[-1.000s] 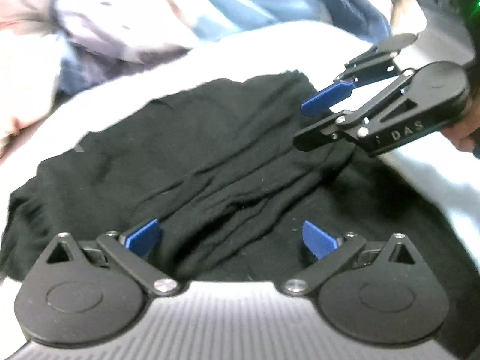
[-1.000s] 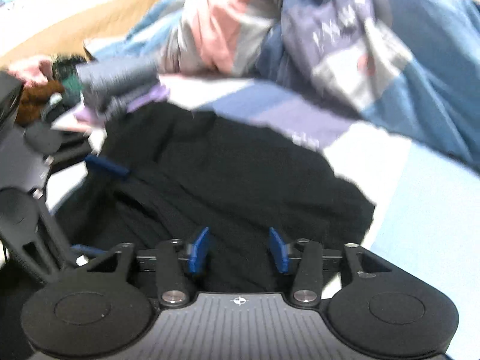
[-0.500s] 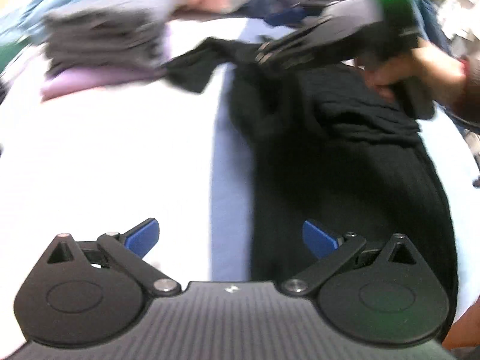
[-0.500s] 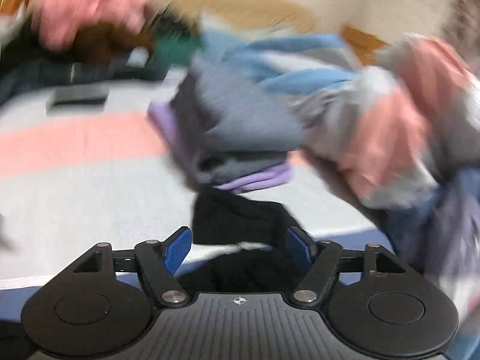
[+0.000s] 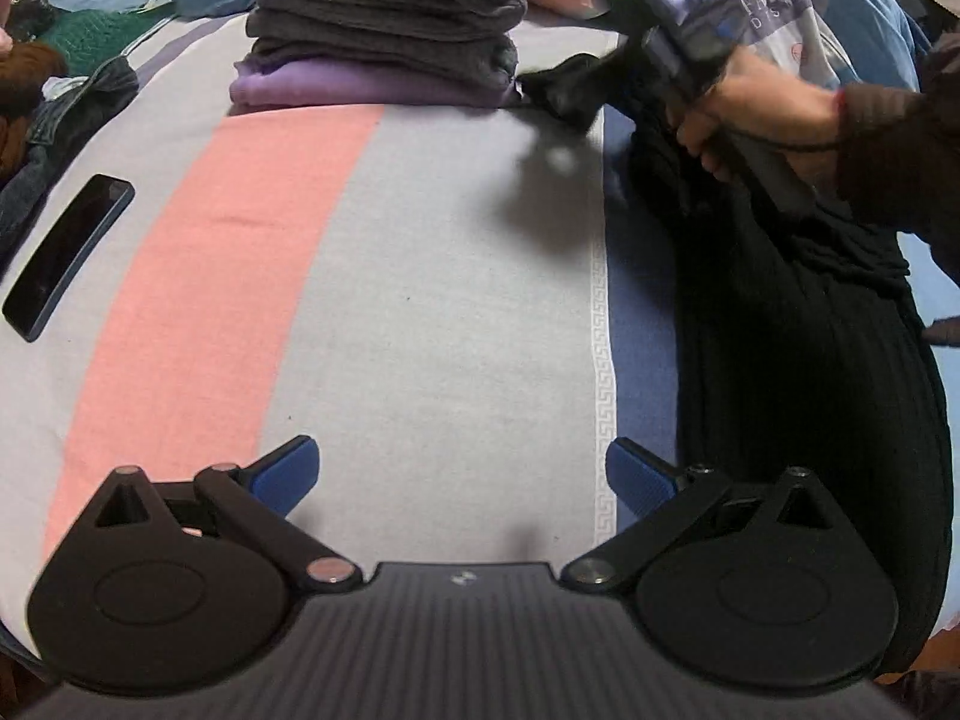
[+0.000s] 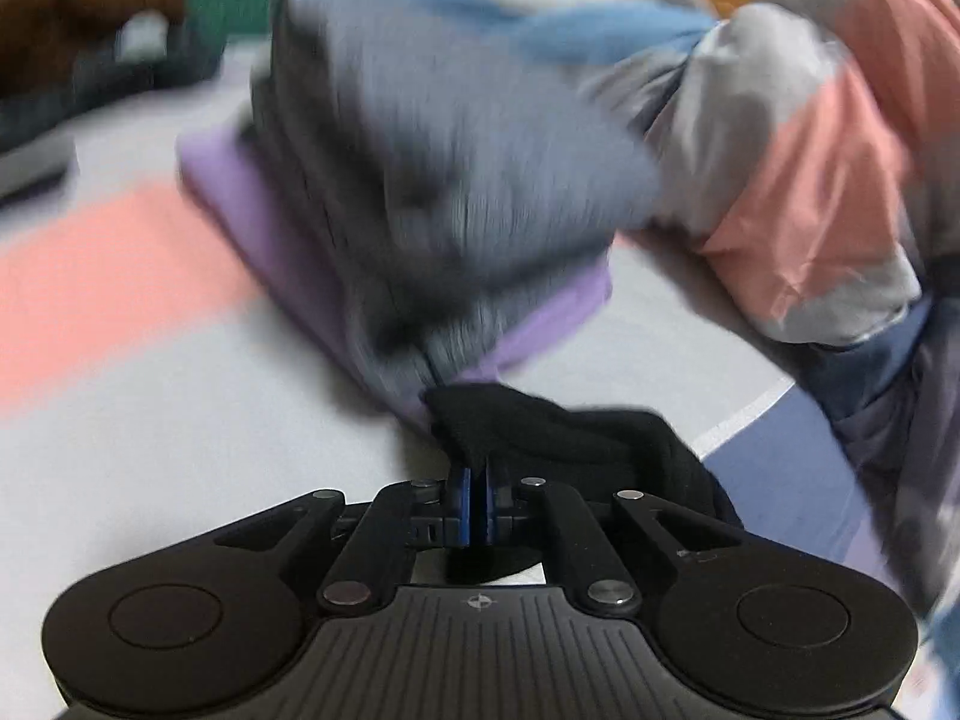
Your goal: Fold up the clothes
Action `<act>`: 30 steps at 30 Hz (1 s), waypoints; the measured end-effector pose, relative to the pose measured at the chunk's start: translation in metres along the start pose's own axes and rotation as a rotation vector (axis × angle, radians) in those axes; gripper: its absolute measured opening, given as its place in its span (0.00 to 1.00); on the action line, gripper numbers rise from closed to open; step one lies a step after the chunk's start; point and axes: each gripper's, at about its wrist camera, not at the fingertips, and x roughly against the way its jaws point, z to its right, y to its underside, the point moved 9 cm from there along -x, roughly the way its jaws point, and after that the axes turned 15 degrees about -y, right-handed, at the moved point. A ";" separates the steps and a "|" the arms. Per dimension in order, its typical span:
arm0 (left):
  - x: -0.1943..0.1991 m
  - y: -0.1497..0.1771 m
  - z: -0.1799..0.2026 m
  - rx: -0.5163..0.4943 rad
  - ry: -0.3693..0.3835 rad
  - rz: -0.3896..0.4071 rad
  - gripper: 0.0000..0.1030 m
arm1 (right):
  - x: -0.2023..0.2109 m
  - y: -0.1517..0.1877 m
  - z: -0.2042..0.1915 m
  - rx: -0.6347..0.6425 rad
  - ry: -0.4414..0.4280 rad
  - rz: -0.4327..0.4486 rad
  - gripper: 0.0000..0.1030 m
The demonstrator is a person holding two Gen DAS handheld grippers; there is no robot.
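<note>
Black knit fabric, the black garment (image 5: pixel 804 360), lies stretched along the right side of the striped bedsheet (image 5: pixel 420 300) in the left wrist view, reaching from the near edge up toward the far end of the bed; its far corner is bunched and lifted just beside a stack of folded clothes (image 5: pixel 384 30), grey pieces on top of a purple one; the right gripper (image 6: pixel 474 504) has its blue pads pressed together on that corner, a fold of the black cloth pinched between them and spilling forward and to the right of the fingers; in the right wrist view the pinched corner sits touching or nearly touching the purple bottom layer of the stack, though blur makes the contact hard to judge; a hand (image 5: pixel 756 114) with a dark sleeve grips the handle of that tool above the garment; the left gripper (image 5: pixel 462 474) hangs over the bare grey and pink stripes of the sheet with its jaws spread wide and nothing between them, the garment's edge just to its right; a dark phone (image 5: pixel 66 252) lies on the sheet at the far left; loose unfolded clothes (image 6: pixel 810 150) are heaped behind the stack.
</note>
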 end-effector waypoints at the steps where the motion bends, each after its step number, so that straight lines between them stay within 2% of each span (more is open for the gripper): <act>1: 0.001 0.001 0.002 -0.001 0.008 -0.002 1.00 | 0.016 -0.010 -0.010 -0.026 -0.034 0.053 0.04; 3: -0.003 -0.001 0.006 -0.009 0.024 -0.005 1.00 | 0.055 -0.033 -0.038 -0.068 -0.122 0.176 0.04; 8: -0.004 -0.007 0.022 -0.055 0.054 0.009 1.00 | 0.131 -0.089 -0.112 -0.102 -0.368 0.396 0.04; 10: -0.002 -0.010 0.027 -0.077 0.057 0.019 1.00 | 0.149 -0.111 -0.135 -0.106 -0.450 0.453 0.04; 18: 0.011 -0.019 0.036 -0.105 0.076 0.047 1.00 | 0.219 -0.166 -0.158 -0.142 -0.643 0.602 0.04; 21: 0.007 -0.018 0.043 -0.086 0.103 0.024 1.00 | 0.247 -0.181 -0.166 -0.147 -0.735 0.649 0.04; 26: 0.019 -0.026 0.079 -0.137 0.206 0.075 1.00 | 0.274 -0.192 -0.183 -0.139 -0.797 0.672 0.04; 30: 0.023 -0.023 0.108 -0.215 0.238 0.086 1.00 | 0.277 -0.186 -0.168 -0.185 -0.761 0.669 0.04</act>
